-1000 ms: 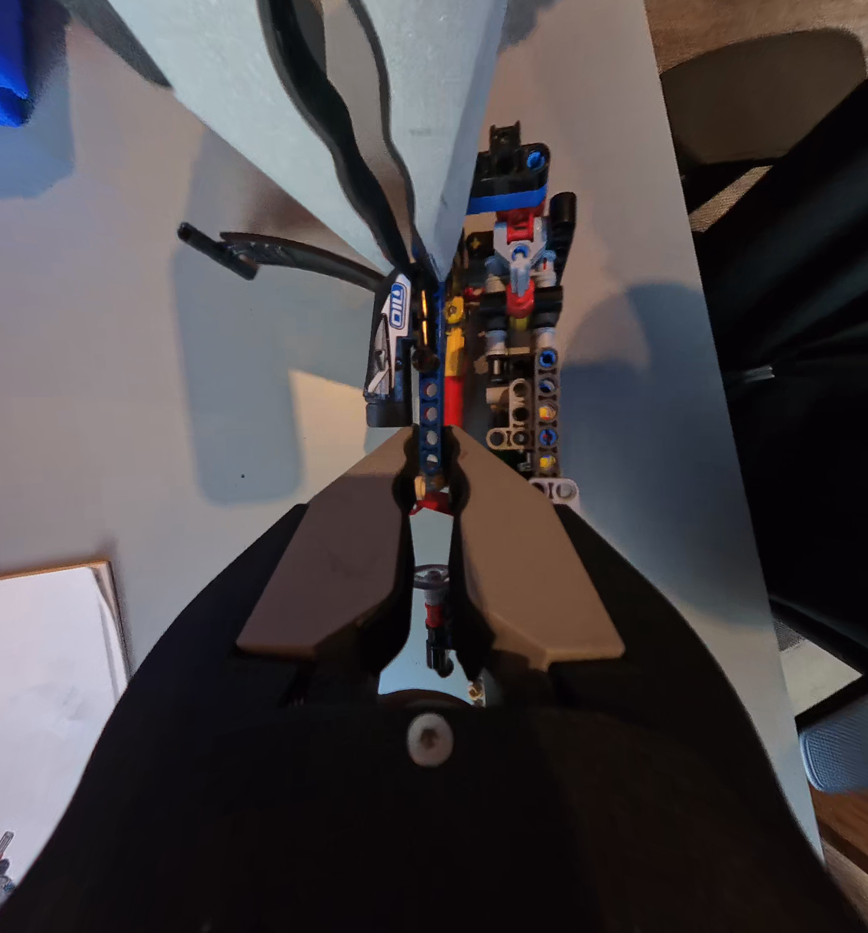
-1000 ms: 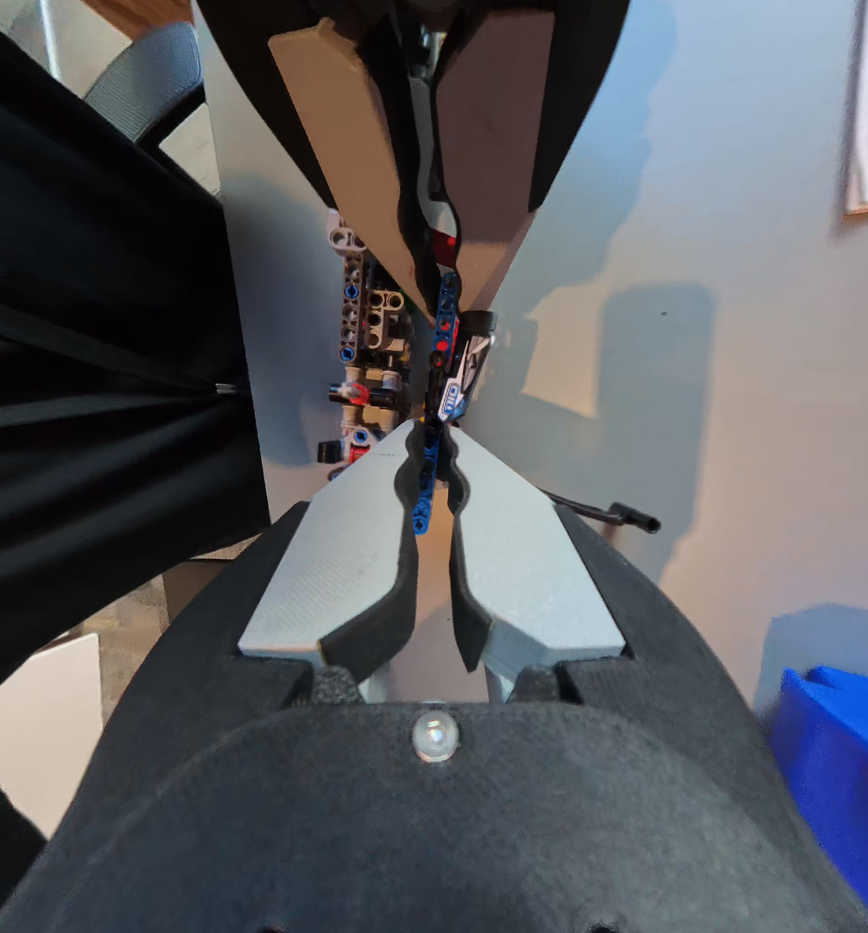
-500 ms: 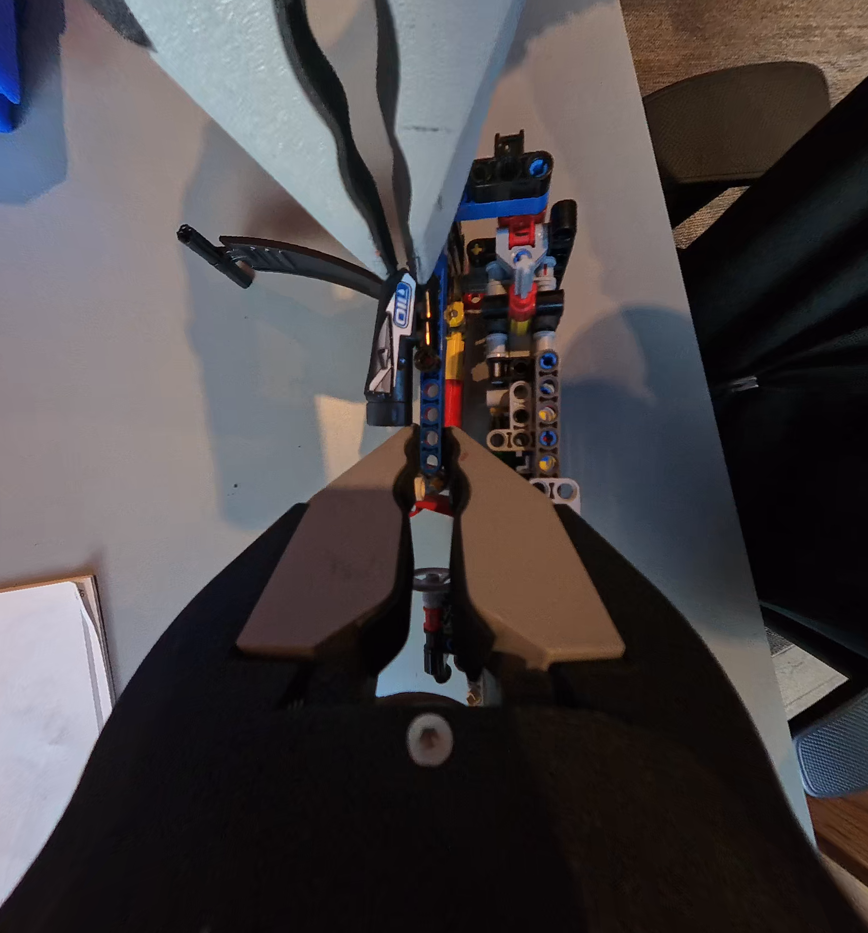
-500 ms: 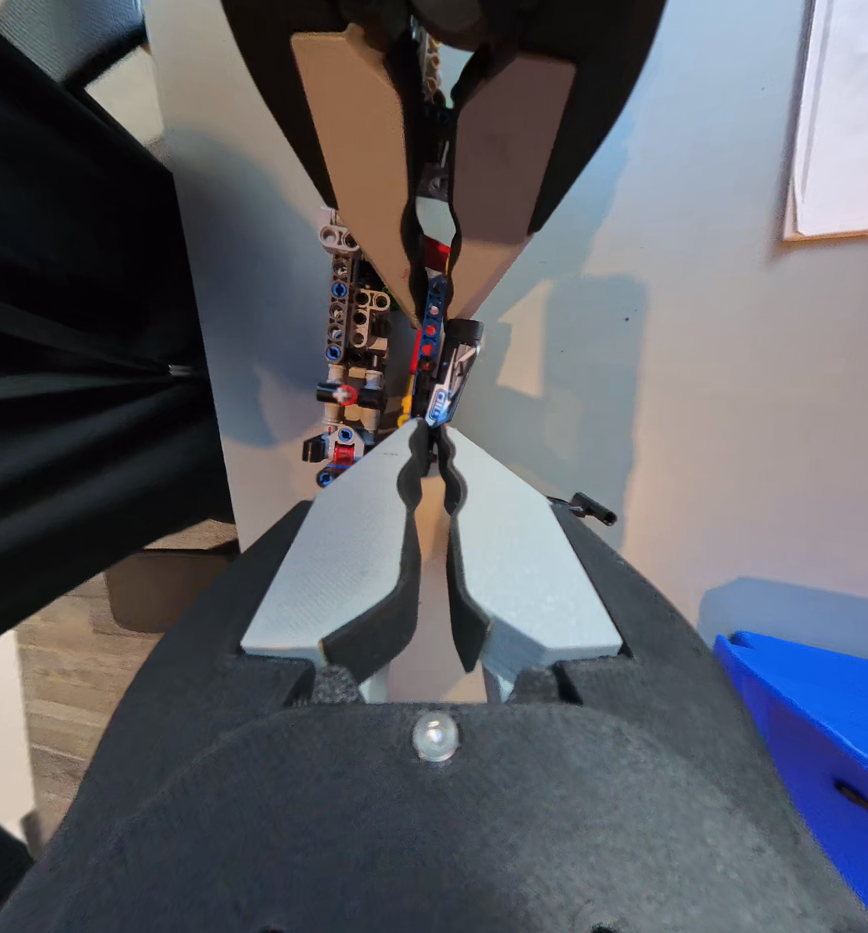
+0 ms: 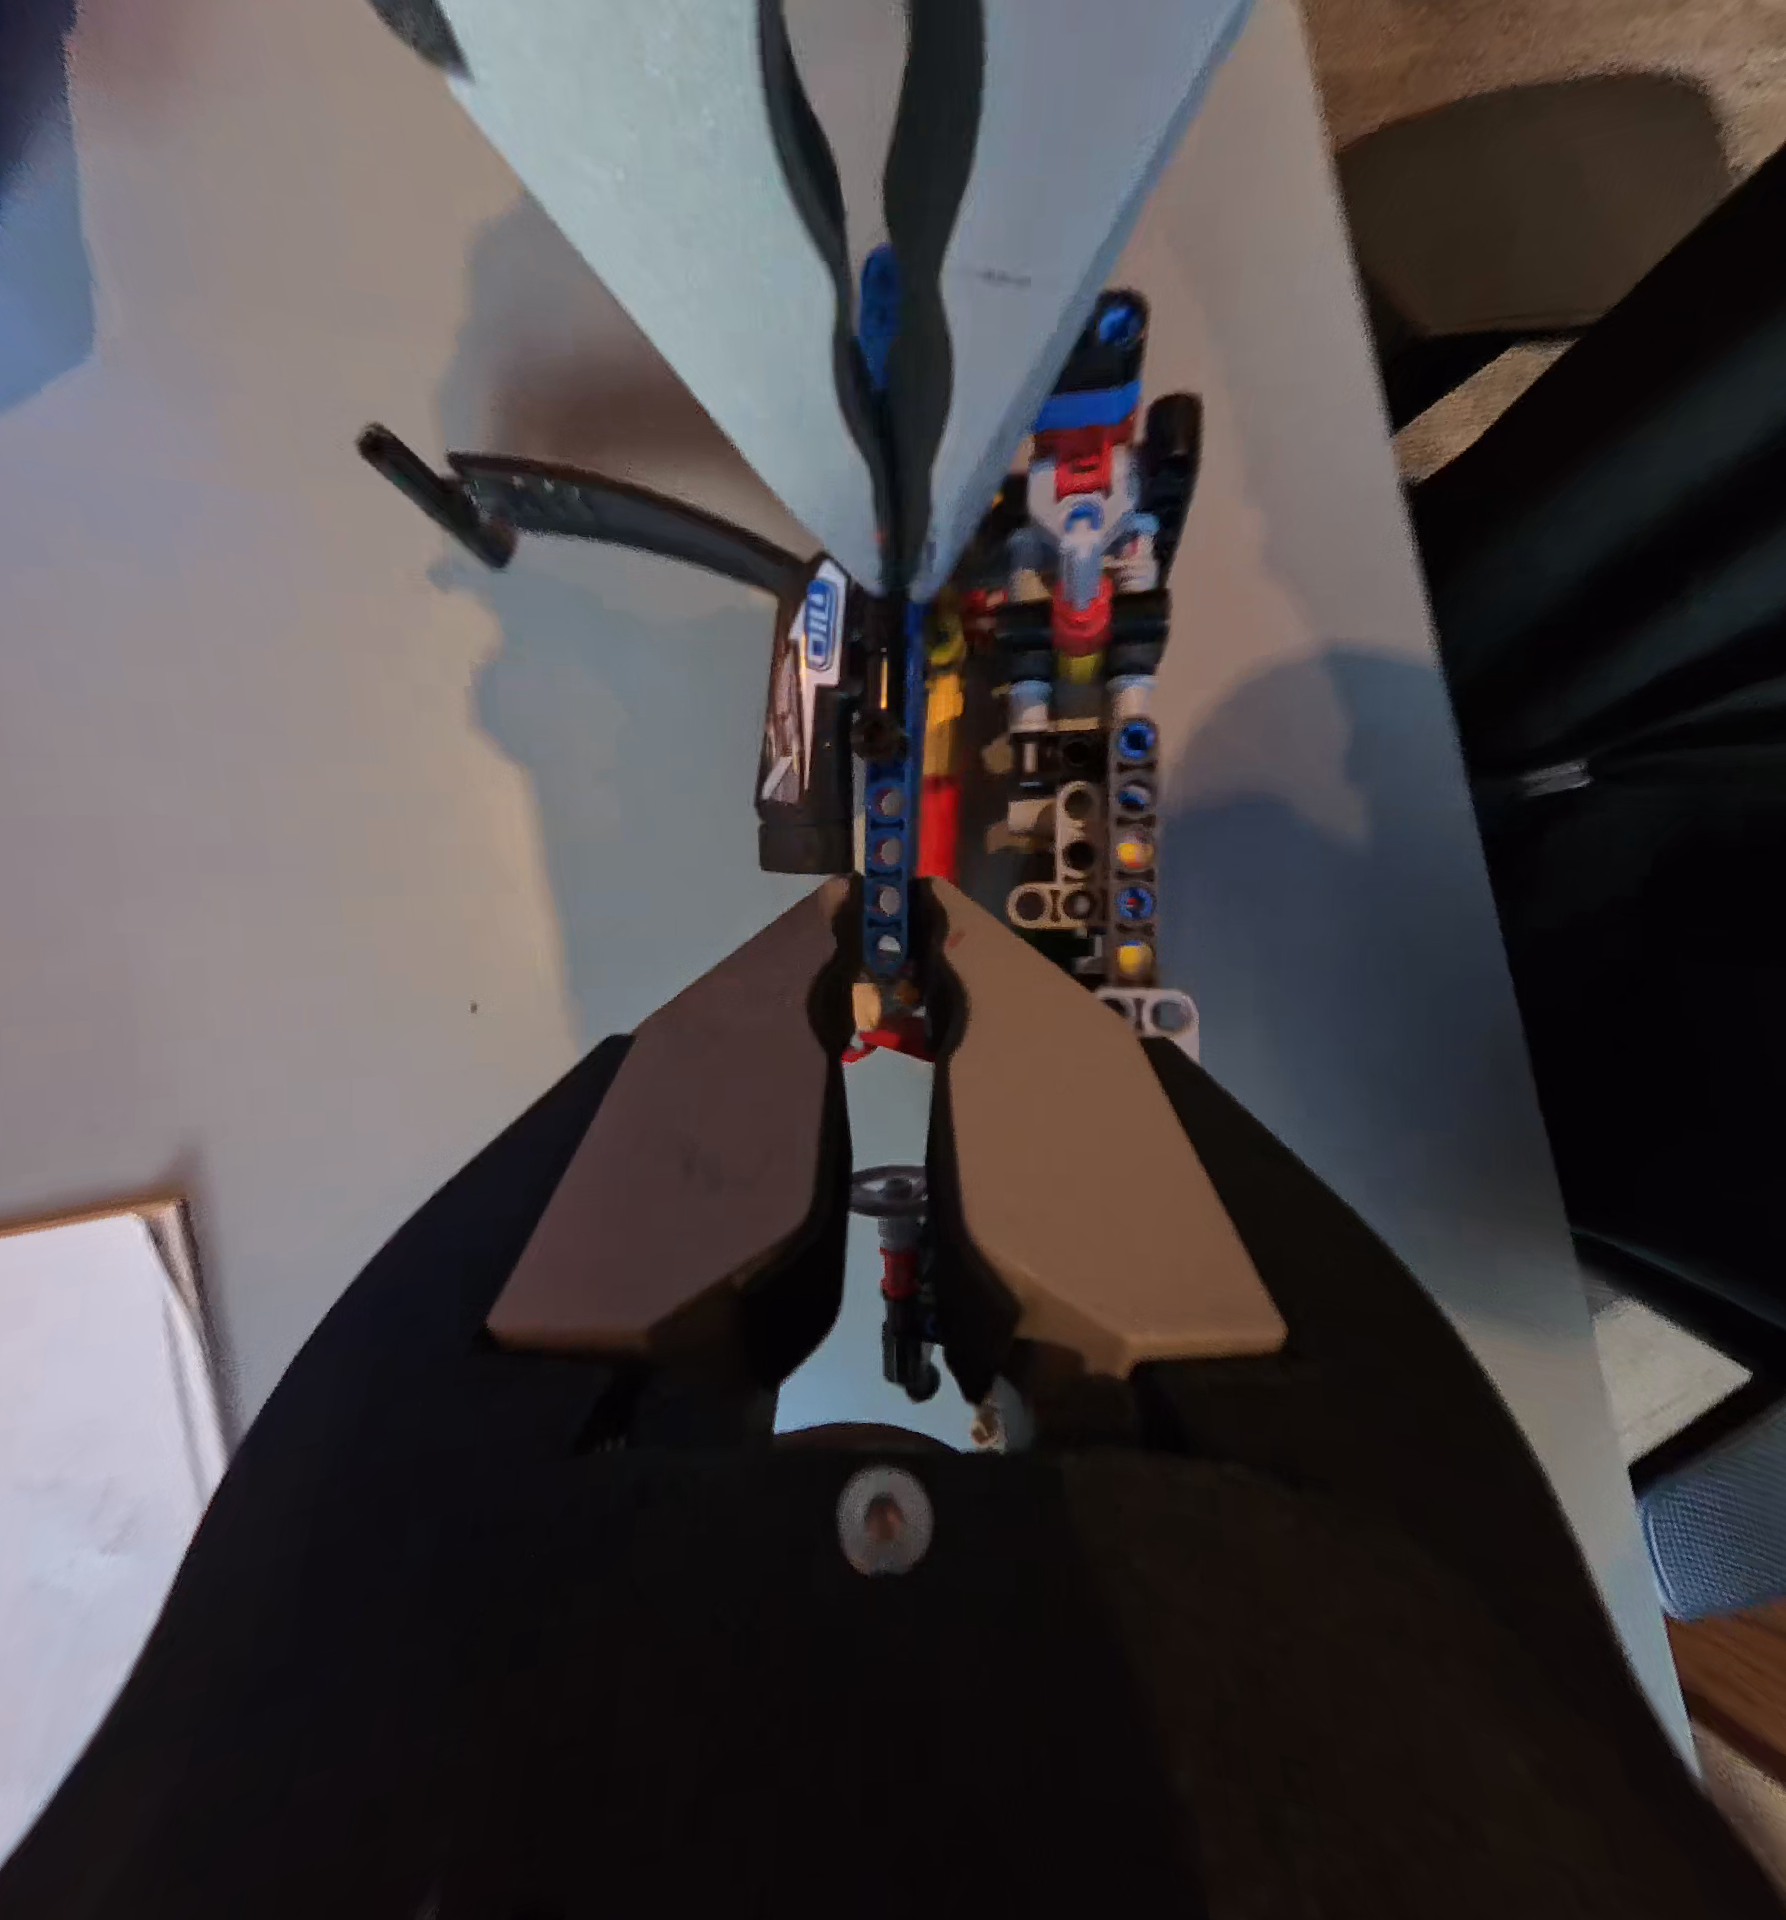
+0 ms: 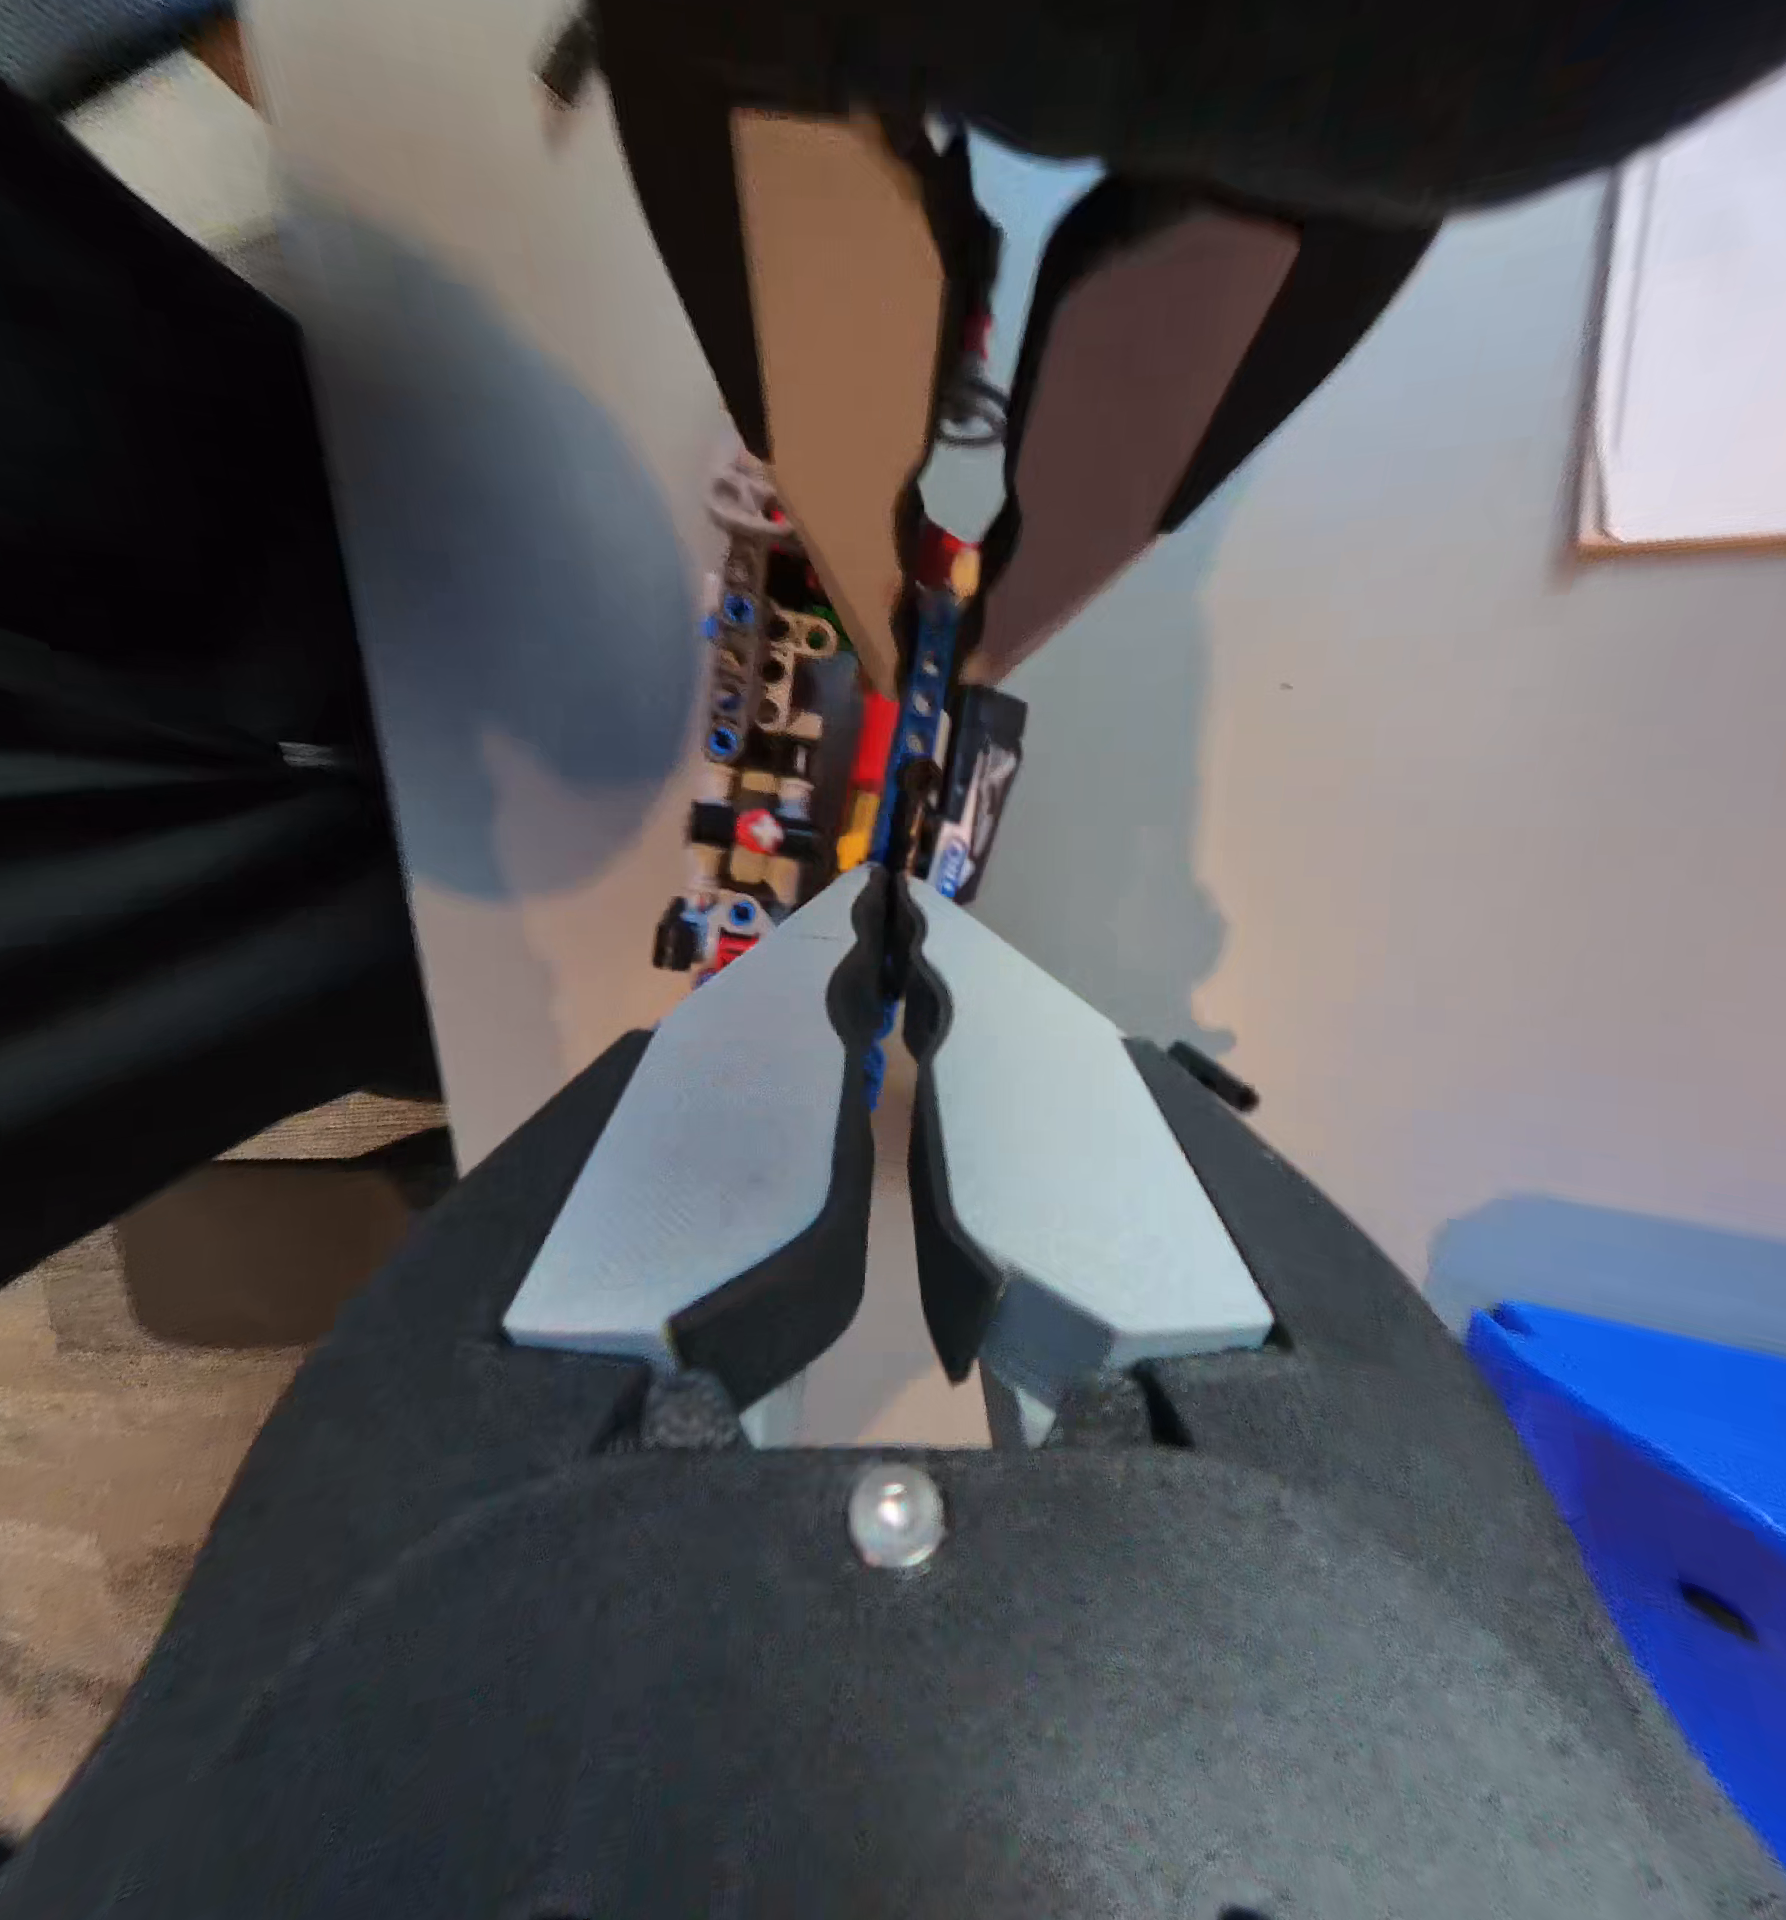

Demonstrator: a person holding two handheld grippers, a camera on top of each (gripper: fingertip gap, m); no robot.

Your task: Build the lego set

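A multi-colour lego model (image 5: pixel 1076 727) hangs above the white table (image 5: pixel 245 727), held at both ends of its long blue beam (image 5: pixel 889 831). My left gripper (image 5: pixel 889 899), with brown fingers, is shut on the near end of the beam. My right gripper (image 5: pixel 904 587), with light grey fingers, comes in from the top and is shut on the far end. In the right wrist view the right gripper (image 6: pixel 889 888) grips the blue beam (image 6: pixel 915 717), with the left gripper (image 6: pixel 925 665) opposite. A black curved panel (image 5: pixel 598 509) sticks out to the left of the model.
A blue bin (image 6: pixel 1699 1507) stands on the table by the right gripper. A white booklet (image 5: pixel 47 1455) lies at the lower left. The table edge (image 5: pixel 1440 831) runs close beside the model, with a person's dark clothing (image 5: pixel 1647 727) and a chair (image 5: pixel 1523 197) beyond it. The tips of one gripper are about 5 cm away from the tips of the other.
The two grippers have come closer together. The right gripper's pads now reach further along the blue beam than half a second ago. The left grip is unchanged.
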